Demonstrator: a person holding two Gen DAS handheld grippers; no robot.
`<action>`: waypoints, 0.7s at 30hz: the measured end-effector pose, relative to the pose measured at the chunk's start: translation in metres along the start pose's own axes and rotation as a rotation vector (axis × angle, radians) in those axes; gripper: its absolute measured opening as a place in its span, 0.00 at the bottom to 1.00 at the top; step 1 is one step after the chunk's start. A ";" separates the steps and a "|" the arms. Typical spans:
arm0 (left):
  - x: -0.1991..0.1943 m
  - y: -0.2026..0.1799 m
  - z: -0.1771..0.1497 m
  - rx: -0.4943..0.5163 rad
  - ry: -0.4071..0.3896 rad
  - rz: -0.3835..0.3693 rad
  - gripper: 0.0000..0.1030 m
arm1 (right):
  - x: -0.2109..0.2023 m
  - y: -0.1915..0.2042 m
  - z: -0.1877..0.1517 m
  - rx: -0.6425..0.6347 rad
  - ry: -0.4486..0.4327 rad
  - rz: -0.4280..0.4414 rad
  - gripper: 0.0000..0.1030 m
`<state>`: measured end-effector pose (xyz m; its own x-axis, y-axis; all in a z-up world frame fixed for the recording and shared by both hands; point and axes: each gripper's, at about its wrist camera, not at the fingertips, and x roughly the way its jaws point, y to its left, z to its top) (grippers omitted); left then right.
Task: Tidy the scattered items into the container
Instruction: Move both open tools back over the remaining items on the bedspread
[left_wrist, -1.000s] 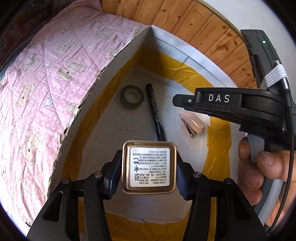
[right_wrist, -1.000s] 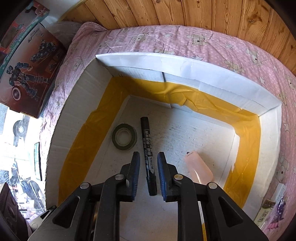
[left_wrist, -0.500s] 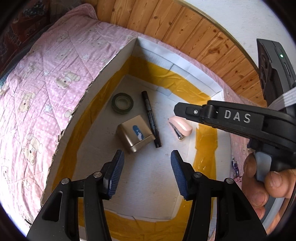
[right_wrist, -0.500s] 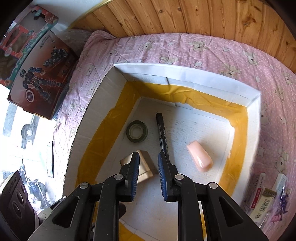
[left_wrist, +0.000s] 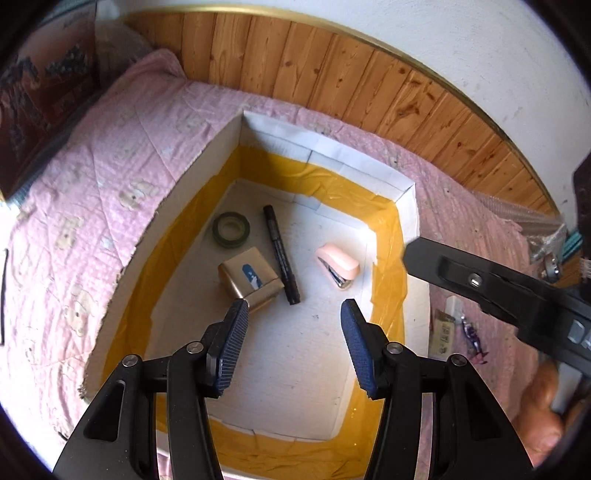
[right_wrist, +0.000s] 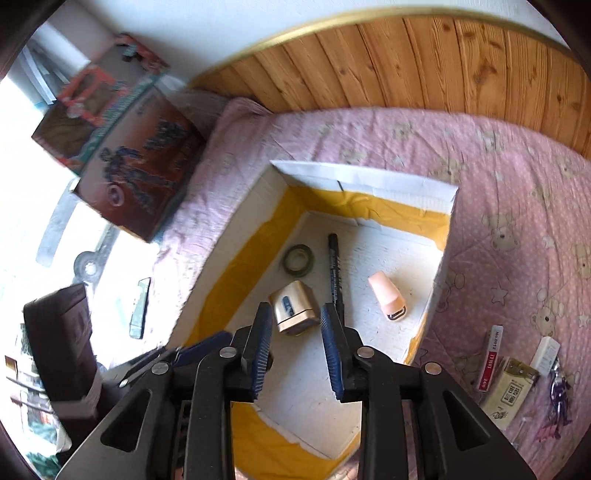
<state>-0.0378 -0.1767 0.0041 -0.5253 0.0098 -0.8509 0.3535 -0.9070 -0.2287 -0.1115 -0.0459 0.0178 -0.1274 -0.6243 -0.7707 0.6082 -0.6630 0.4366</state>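
Four things are already sitting in the box (left_wrist: 218, 147) ahead of the left gripper (left_wrist: 291, 332): tape roll (left_wrist: 231, 229), marker (left_wrist: 280, 254), gold tin (left_wrist: 248, 277) and pink stapler (left_wrist: 338, 264). Both grippers are hanging above it with nothing in them, left one spread wide, right gripper (right_wrist: 295, 332) partly spread and its jaws have just been opening. Leftover bits are lying on the bed (right_wrist: 517, 184) off to its right, outside the box: a red-and-white packet (right_wrist: 491, 358), a tan packet (right_wrist: 511, 391), a white piece (right_wrist: 546, 350) and something purple (right_wrist: 559, 387). Biggest risk, I'm guessing, is the soft quilt bunching up between the pads on those flat packets, or the two grippers bumping since they're crowding close. Box wall is standing between leftovers and floor
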 end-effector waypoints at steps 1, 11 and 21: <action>-0.003 -0.004 -0.001 0.011 -0.012 0.012 0.53 | -0.007 0.001 -0.004 -0.014 -0.015 0.007 0.28; -0.037 -0.035 -0.016 0.108 -0.160 0.041 0.53 | -0.074 -0.006 -0.063 -0.130 -0.196 0.009 0.29; -0.060 -0.084 -0.033 0.215 -0.243 -0.082 0.53 | -0.117 -0.029 -0.127 -0.146 -0.278 -0.030 0.29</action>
<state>-0.0101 -0.0872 0.0588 -0.7237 0.0091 -0.6901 0.1448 -0.9757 -0.1647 -0.0147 0.0987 0.0364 -0.3441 -0.7078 -0.6169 0.7045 -0.6290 0.3288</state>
